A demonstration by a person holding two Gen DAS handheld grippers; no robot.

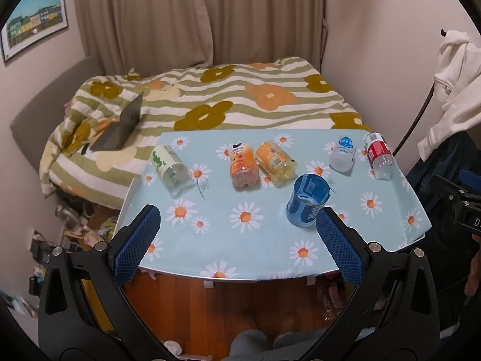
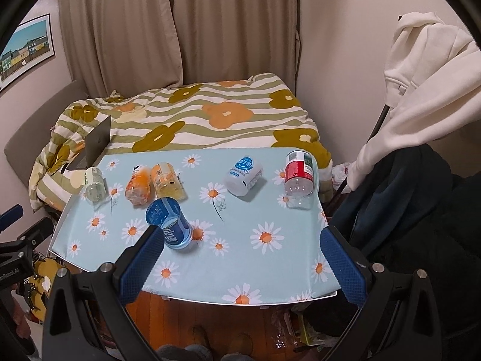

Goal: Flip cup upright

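Observation:
Several plastic cups cut from bottles lie on their sides on the daisy tablecloth (image 1: 234, 240). A blue cup (image 1: 306, 200) stands apart, nearer the front; it also shows in the right wrist view (image 2: 170, 222). Behind it lie a green cup (image 1: 170, 165), an orange cup (image 1: 242, 164), a yellow cup (image 1: 275, 161), a white cup (image 1: 342, 153) and a red cup (image 1: 379, 155). My left gripper (image 1: 239, 225) is open and empty above the table's front, its right fingertip just in front of the blue cup. My right gripper (image 2: 240, 246) is open and empty, with the blue cup just beyond its left fingertip.
The table (image 2: 255, 299) stands against a bed with a flowered quilt (image 1: 225, 96) and a laptop (image 1: 123, 126) on it. Clothes hang at the right (image 2: 421, 90). Clutter lies on the floor at the left (image 1: 81, 228). The wooden floor (image 1: 210, 310) shows below the front edge.

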